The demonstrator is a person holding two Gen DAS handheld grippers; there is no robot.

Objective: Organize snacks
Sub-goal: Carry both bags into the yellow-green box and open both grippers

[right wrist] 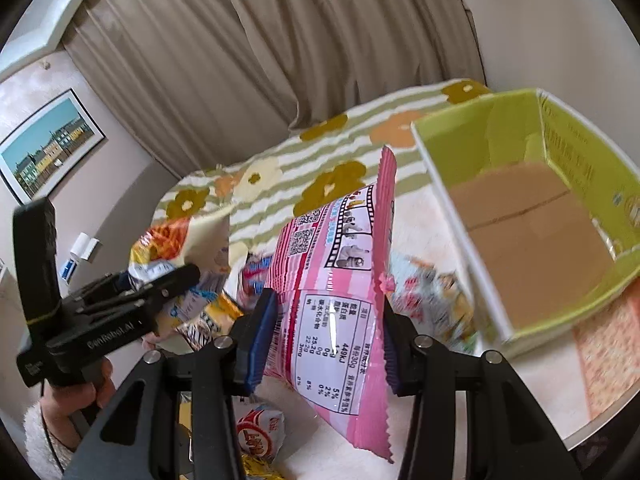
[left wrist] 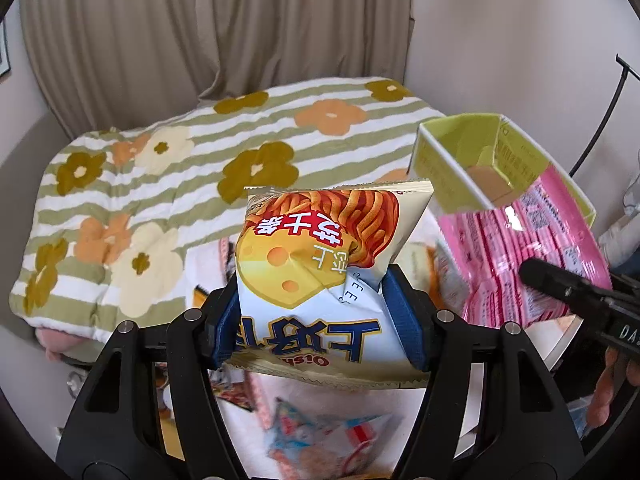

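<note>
In the left wrist view, a cheese snack bag [left wrist: 316, 276] is pinched between the jaws of the left gripper [left wrist: 318, 312], its long side pointing forward. The green box [left wrist: 452, 160] is seen ahead to the right.

In the right wrist view, a pink snack bag [right wrist: 332, 312] is squeezed by the right gripper [right wrist: 326, 340]. The box [right wrist: 440, 184] is much nearer here, just up and right, so this bag can likely be dropped in first.

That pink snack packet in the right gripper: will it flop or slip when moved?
The pink packet probably flops: it creases at the fingers. Its glossy film may slip. It looks puffed and light, so likely crushable.
</note>
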